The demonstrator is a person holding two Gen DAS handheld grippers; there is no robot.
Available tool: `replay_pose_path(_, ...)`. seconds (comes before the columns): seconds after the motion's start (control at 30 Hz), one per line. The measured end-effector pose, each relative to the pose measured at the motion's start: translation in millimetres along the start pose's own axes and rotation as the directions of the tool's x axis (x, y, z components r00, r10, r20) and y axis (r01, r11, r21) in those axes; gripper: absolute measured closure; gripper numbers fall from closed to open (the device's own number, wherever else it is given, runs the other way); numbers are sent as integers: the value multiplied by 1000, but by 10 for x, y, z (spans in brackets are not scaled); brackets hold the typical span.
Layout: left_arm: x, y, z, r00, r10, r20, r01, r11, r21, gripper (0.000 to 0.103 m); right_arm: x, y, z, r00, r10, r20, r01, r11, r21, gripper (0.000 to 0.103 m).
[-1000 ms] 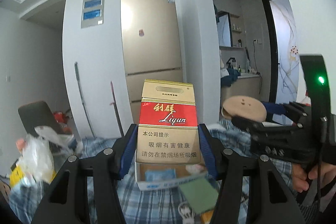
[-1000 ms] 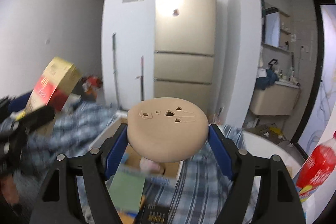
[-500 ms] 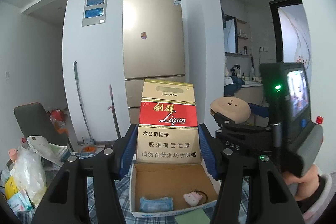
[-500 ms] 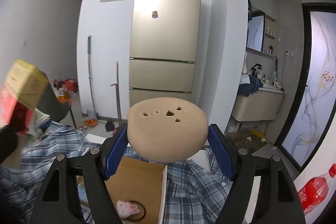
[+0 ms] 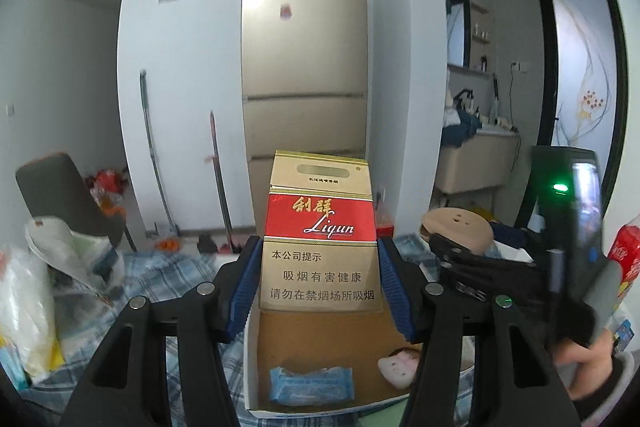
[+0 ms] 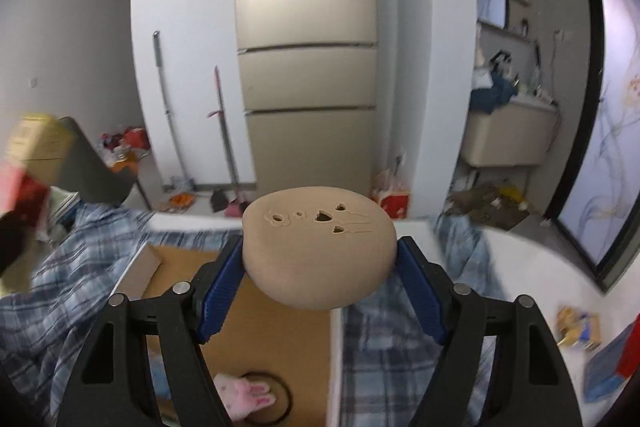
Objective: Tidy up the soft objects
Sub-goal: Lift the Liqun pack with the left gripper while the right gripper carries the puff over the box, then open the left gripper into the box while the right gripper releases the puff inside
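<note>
My left gripper (image 5: 320,287) is shut on an upright gold and red cigarette carton (image 5: 320,235), held above an open cardboard box (image 5: 320,339). In that box lie a blue tissue pack (image 5: 312,385) and a pink plush bunny (image 5: 396,367). My right gripper (image 6: 320,279) is shut on a round tan sponge cushion (image 6: 320,247) with small cut-out shapes. It hovers over the same cardboard box (image 6: 272,319), where the bunny (image 6: 244,397) lies on a black hair tie. The right gripper (image 5: 460,259) with the cushion (image 5: 456,229) also shows at the right of the left wrist view.
A blue plaid cloth (image 6: 400,359) covers the table around the box. White plastic bags (image 5: 36,303) pile up at the left. A red bottle (image 5: 624,255) stands at the right edge. A gold fridge (image 5: 304,67), a mop and a dark chair (image 5: 60,187) are behind.
Both grippers have moved forward and down over the table, so the open cardboard box now lies right under them. Each keeps its hold on its object.
</note>
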State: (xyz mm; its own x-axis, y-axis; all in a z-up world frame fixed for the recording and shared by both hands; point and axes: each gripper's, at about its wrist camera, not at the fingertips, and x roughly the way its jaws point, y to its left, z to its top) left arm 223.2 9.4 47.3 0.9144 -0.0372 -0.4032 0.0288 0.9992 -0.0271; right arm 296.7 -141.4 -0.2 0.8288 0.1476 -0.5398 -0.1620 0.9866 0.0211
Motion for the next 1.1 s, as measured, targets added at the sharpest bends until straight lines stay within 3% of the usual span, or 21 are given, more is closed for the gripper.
replay_pose_path(0.37, 602, 105, -364, 986, 16, -164, -13, 1000, 21, 44, 344, 86, -366, 990, 80, -119, -85, 996, -37, 28)
replay_pose_path(0.53, 644, 99, -411, 983, 21, -180, -18, 1000, 22, 44, 330, 72, -371, 986, 109, -128, -114, 993, -32, 26)
replay_pose_path(0.6, 657, 98, -416, 981, 18, -192, -17, 1000, 11, 36, 334, 95, -373, 986, 110, -129, -115, 993, -35, 23)
replay_pose_path(0.67, 645, 110, -425, 982, 45, -183, -44, 999, 11, 16, 340, 99, -387, 986, 98, -133, -103, 994, -34, 19)
replay_pose_path(0.73, 630, 133, -430, 983, 61, -175, -59, 998, 12, 16, 337, 103, -395, 988, 89, -124, -94, 995, -31, 13)
replay_pose_path(1.1, 357, 130, -282, 994, 57, -97, -58, 998, -11, 16, 162, 23, -255, 994, 88, -68, -90, 996, -18, 13)
